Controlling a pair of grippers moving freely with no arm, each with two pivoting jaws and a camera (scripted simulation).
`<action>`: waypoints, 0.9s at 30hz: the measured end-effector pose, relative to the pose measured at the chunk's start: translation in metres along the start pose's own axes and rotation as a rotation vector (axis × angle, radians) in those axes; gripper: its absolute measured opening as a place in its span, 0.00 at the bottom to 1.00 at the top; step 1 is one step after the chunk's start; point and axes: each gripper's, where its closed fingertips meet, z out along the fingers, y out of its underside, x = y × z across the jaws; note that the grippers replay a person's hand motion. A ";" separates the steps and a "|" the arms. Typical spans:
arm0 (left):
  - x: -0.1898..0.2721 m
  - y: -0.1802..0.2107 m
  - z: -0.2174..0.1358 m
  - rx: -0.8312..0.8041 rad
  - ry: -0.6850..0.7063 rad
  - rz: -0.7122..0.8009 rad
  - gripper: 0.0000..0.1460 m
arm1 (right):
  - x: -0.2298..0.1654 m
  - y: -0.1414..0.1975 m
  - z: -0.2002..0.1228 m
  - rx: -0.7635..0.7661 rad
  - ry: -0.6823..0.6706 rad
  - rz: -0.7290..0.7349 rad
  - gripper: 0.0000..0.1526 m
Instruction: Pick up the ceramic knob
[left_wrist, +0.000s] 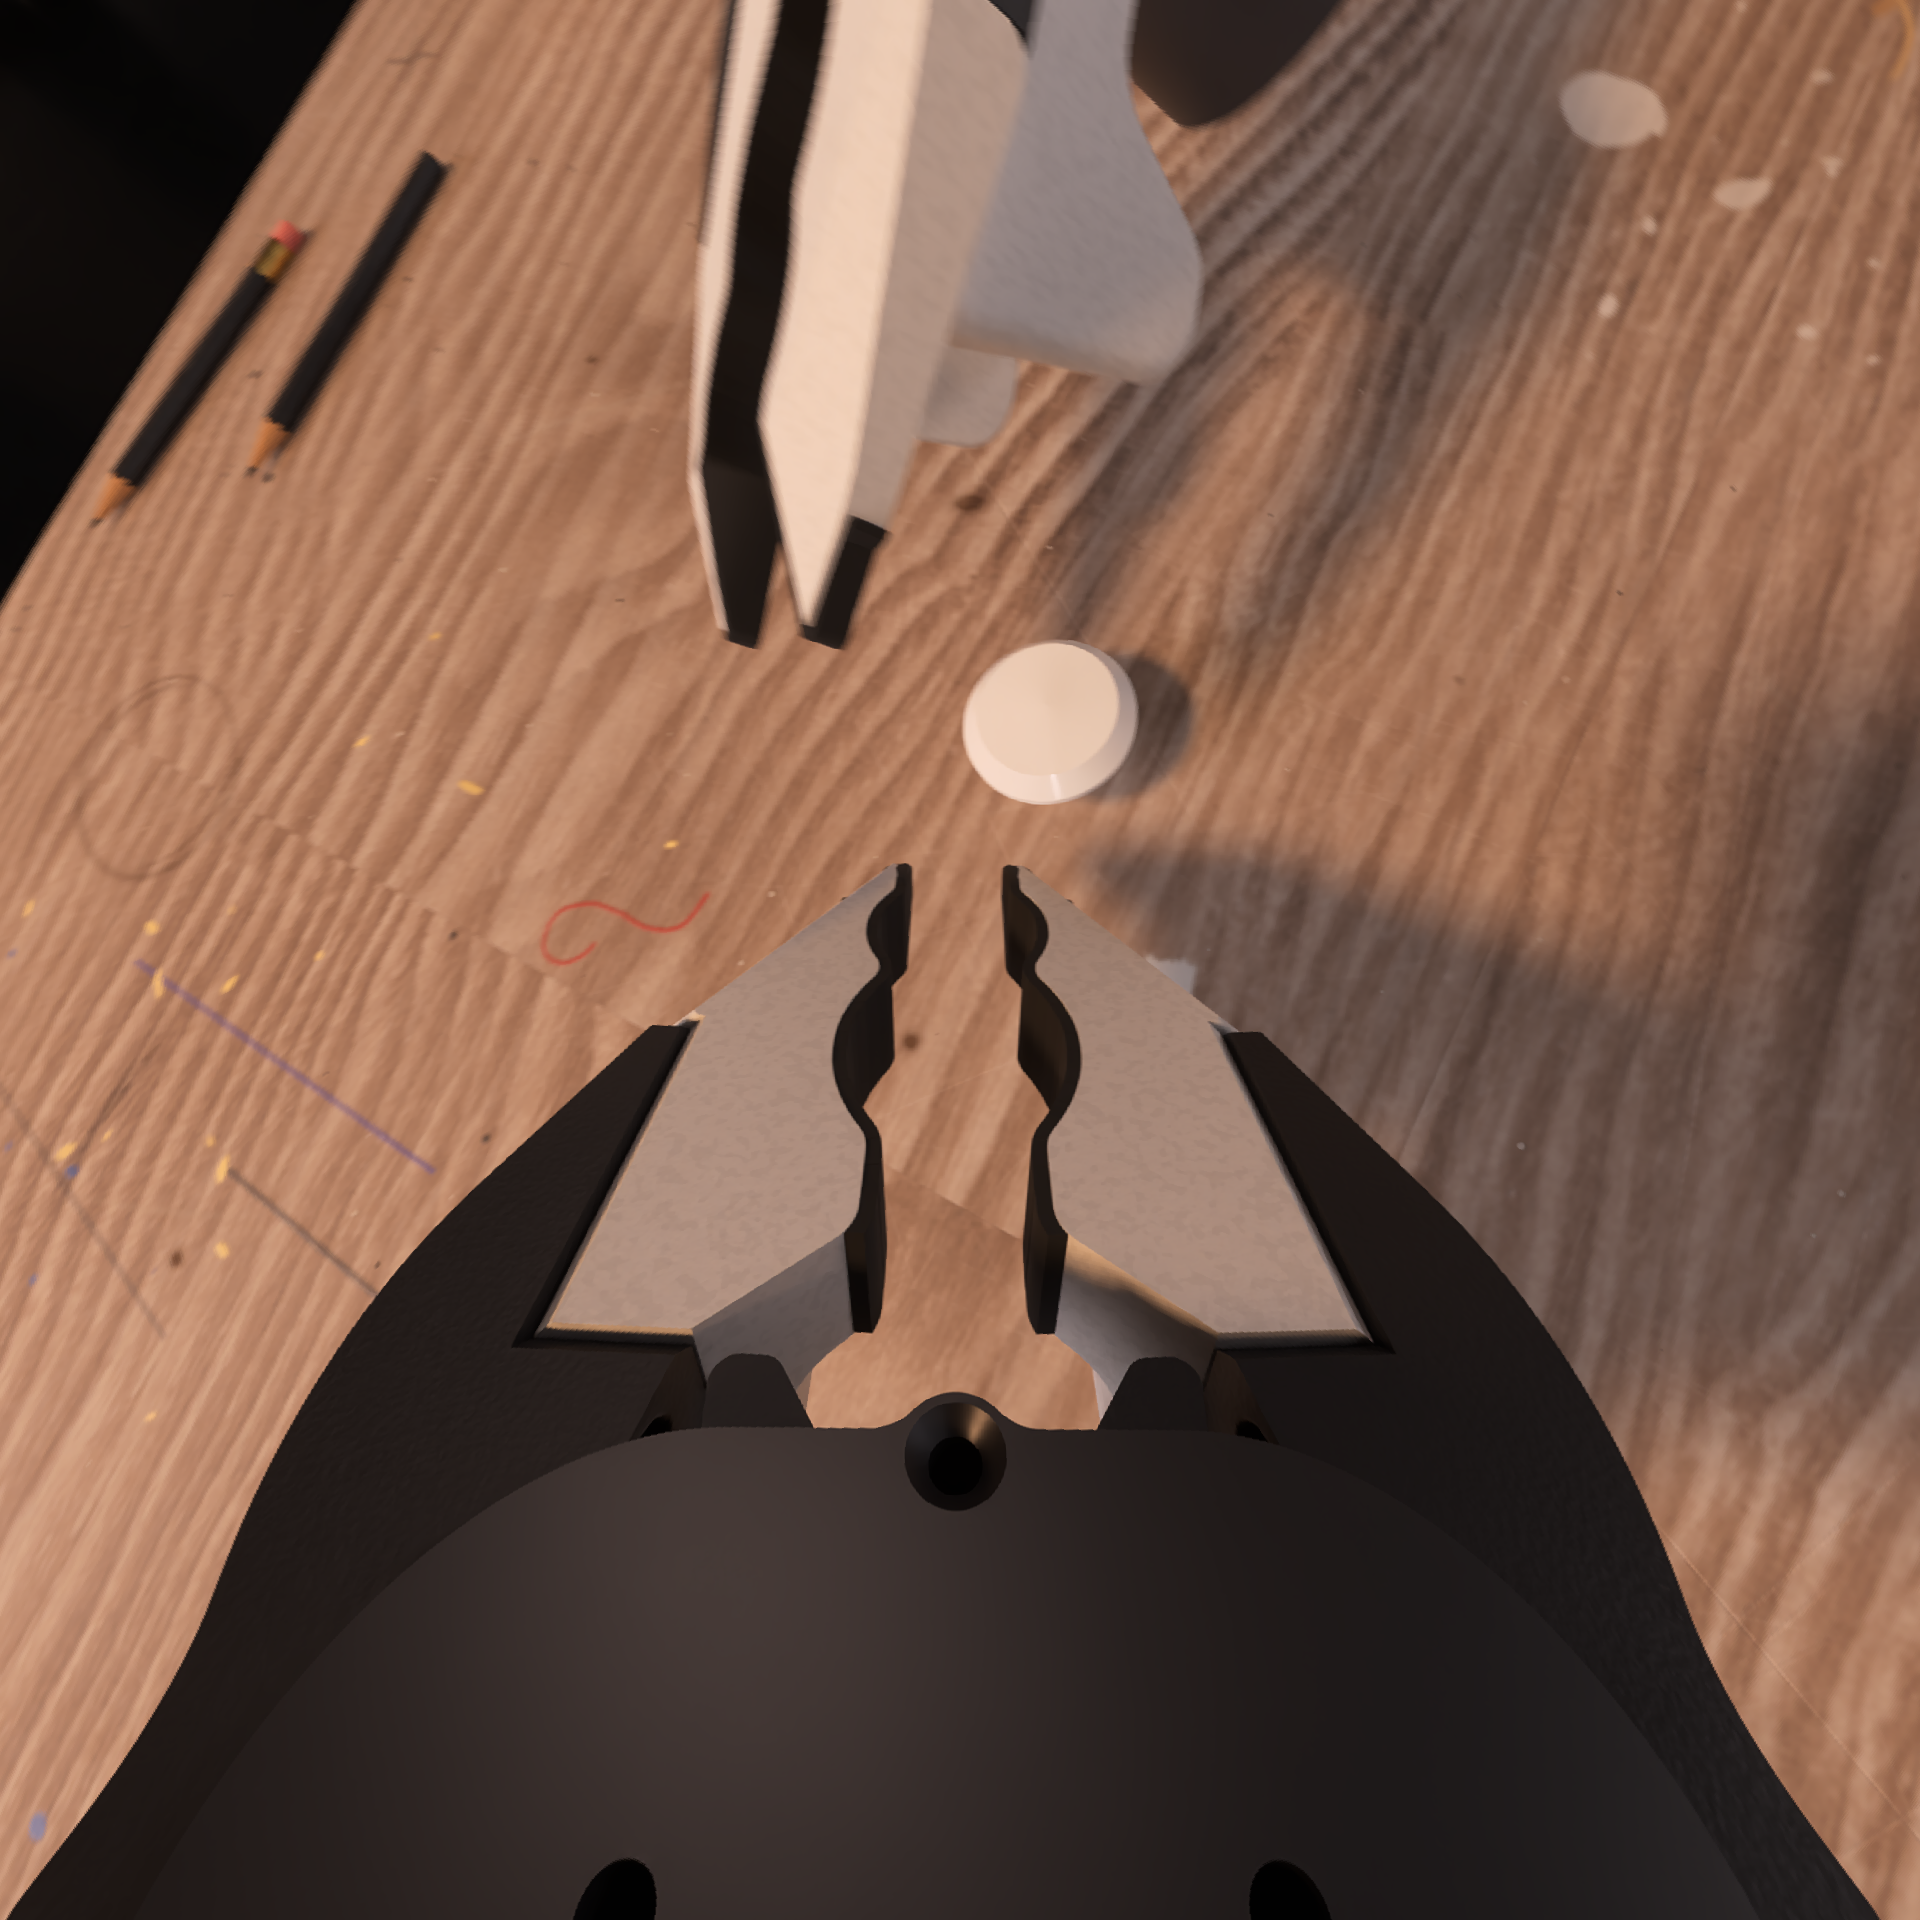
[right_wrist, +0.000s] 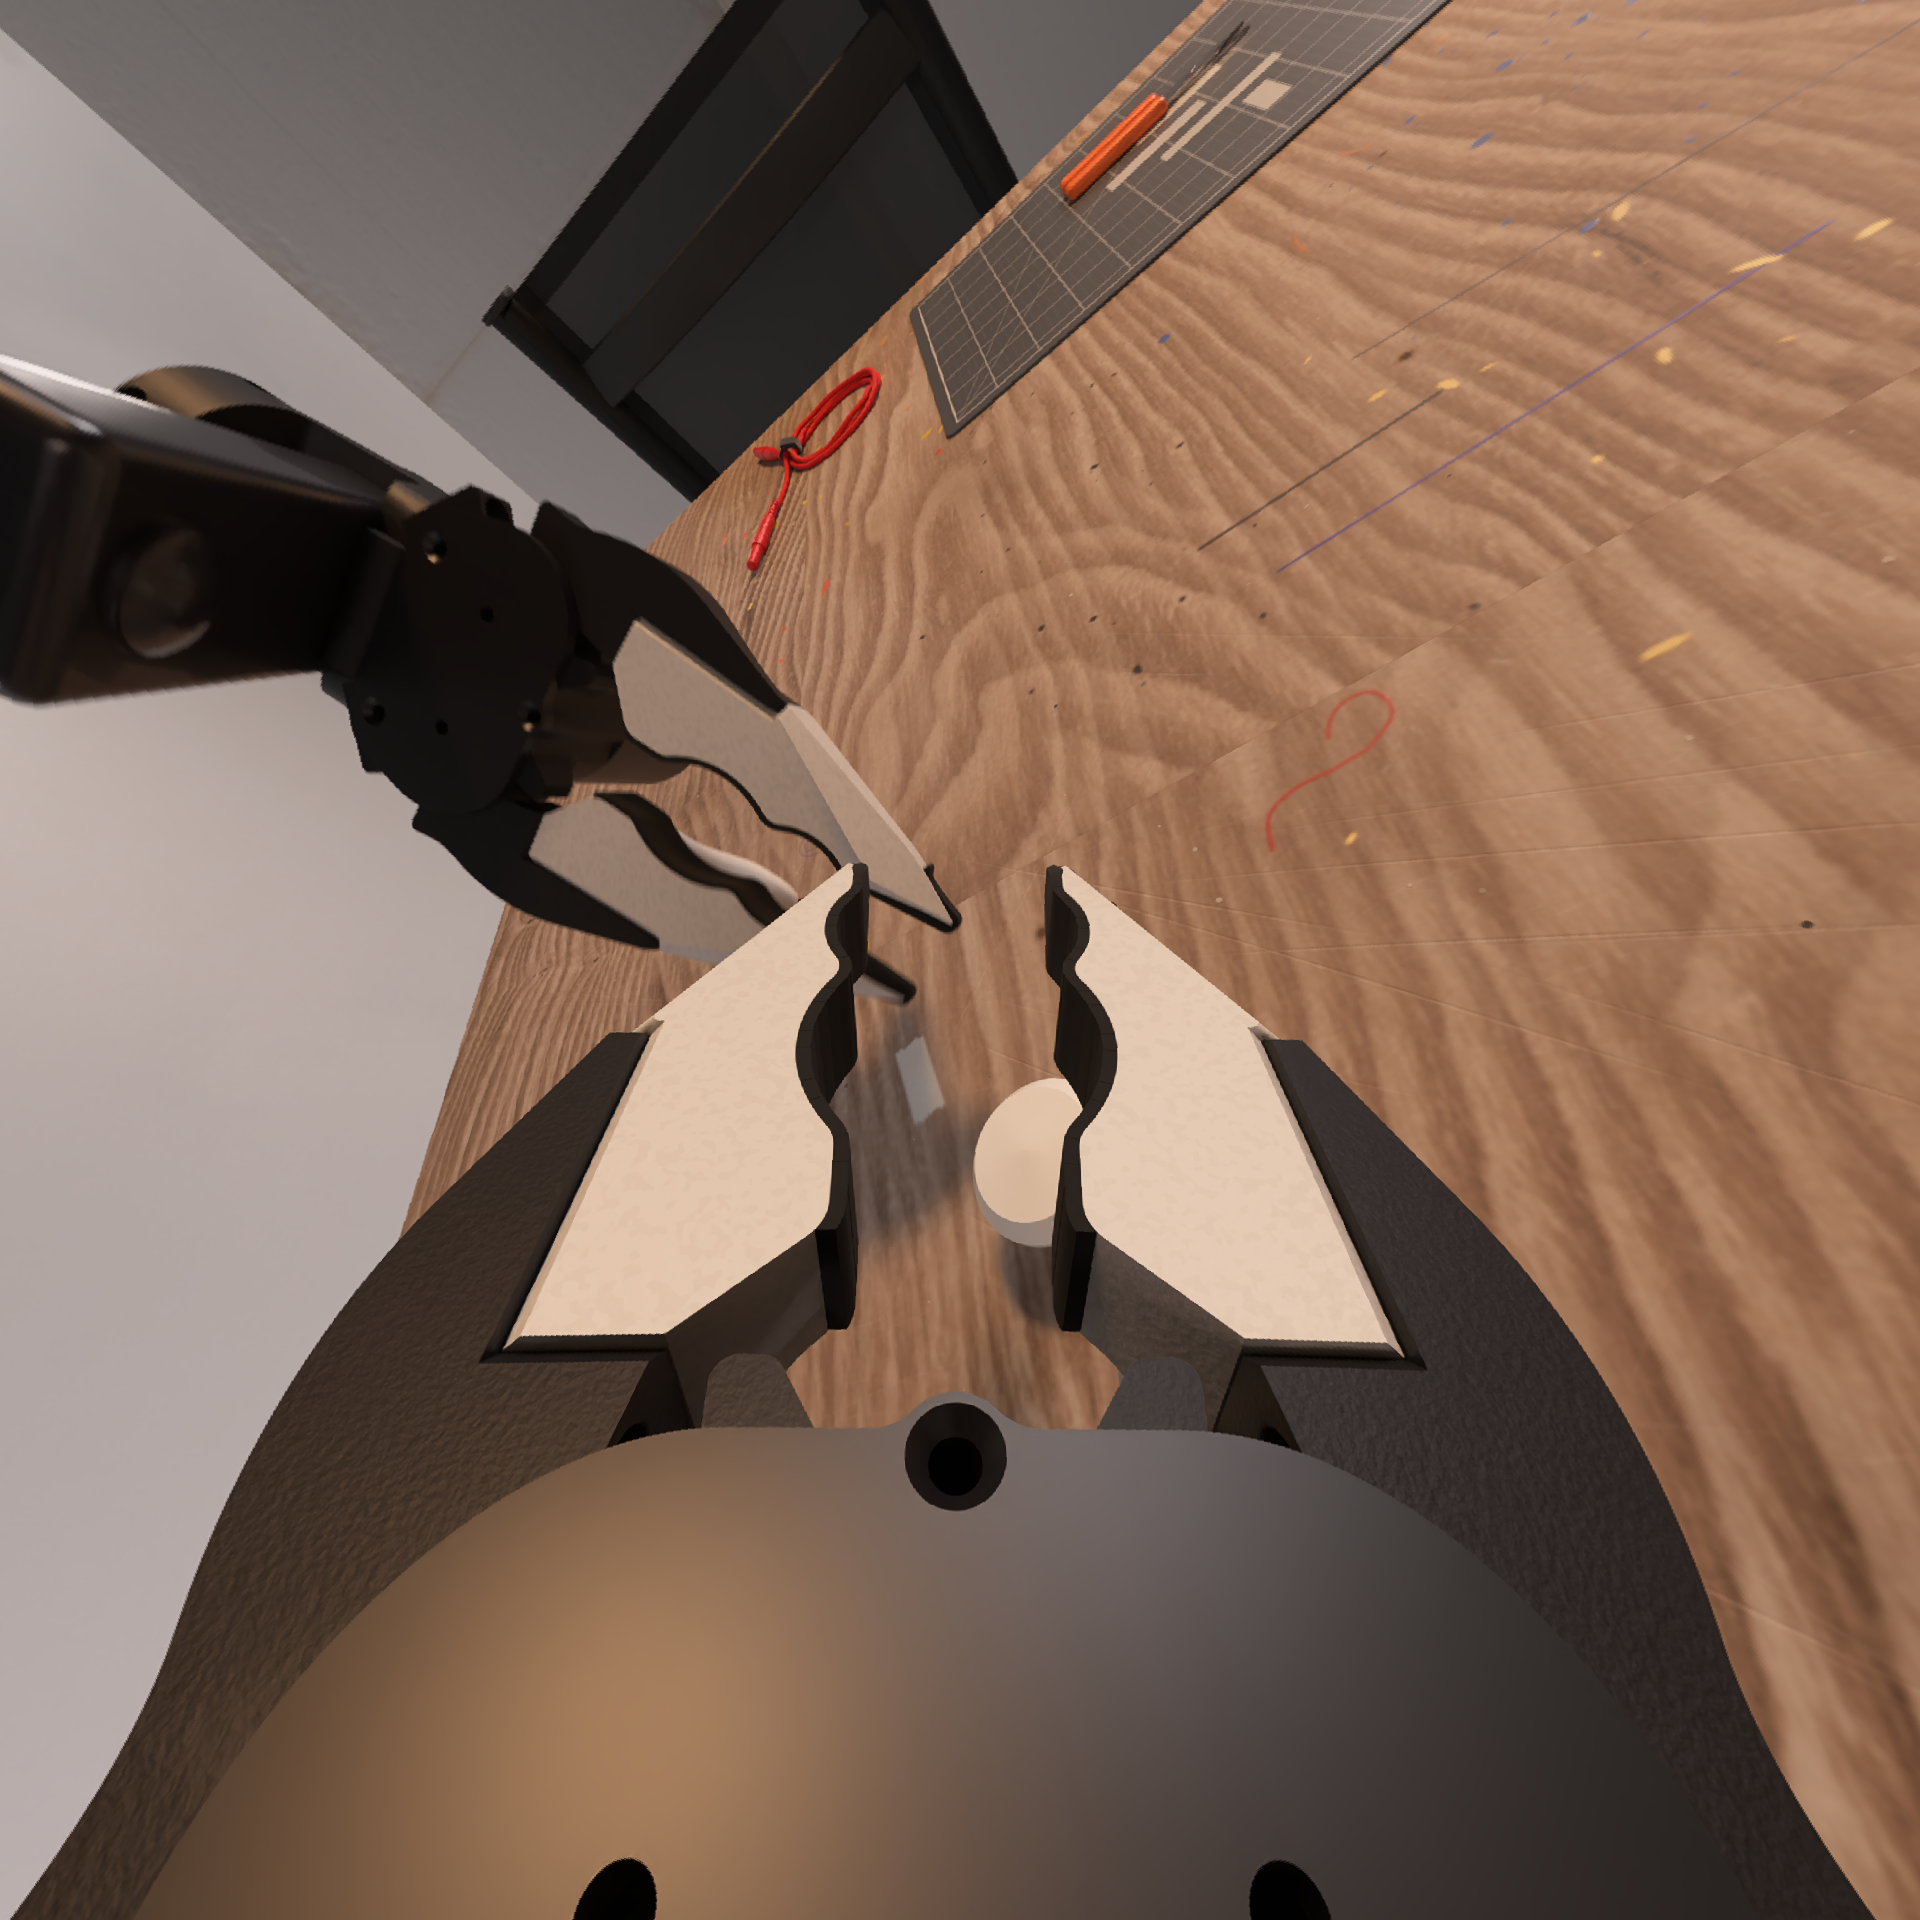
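Observation:
A round white ceramic knob (left_wrist: 1049, 722) lies on the wooden table (left_wrist: 1455, 727). My left gripper (left_wrist: 956, 878) is open with a narrow gap and empty; its tips stop just short of the knob, slightly to its left. My right gripper (left_wrist: 790, 636) comes in from the far side, its tips just beyond the knob and to its left. In the right wrist view the right gripper (right_wrist: 956, 878) is open and the knob (right_wrist: 1023, 1153) shows low between its fingers, partly hidden by the right finger, ungripped. The left gripper (right_wrist: 928, 956) shows there on the left.
Two black pencils (left_wrist: 197, 374) (left_wrist: 353, 312) lie at the table's far left edge. Pale paint blotches (left_wrist: 1610, 109) mark the far right. A dark cutting mat (right_wrist: 1091, 260) with an orange tool (right_wrist: 1117, 145) and a coiled red cable (right_wrist: 821, 436) lie farther off.

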 end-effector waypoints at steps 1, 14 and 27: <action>0.004 0.001 0.003 -0.011 0.017 0.012 0.15 | 0.001 -0.001 -0.002 0.003 0.003 0.000 0.22; 0.028 -0.002 0.046 -0.057 0.092 0.033 0.44 | 0.000 -0.004 -0.005 0.020 -0.003 0.004 0.20; 0.023 -0.011 0.060 -0.098 0.118 -0.057 0.48 | 0.005 -0.007 -0.014 0.027 0.027 0.002 0.19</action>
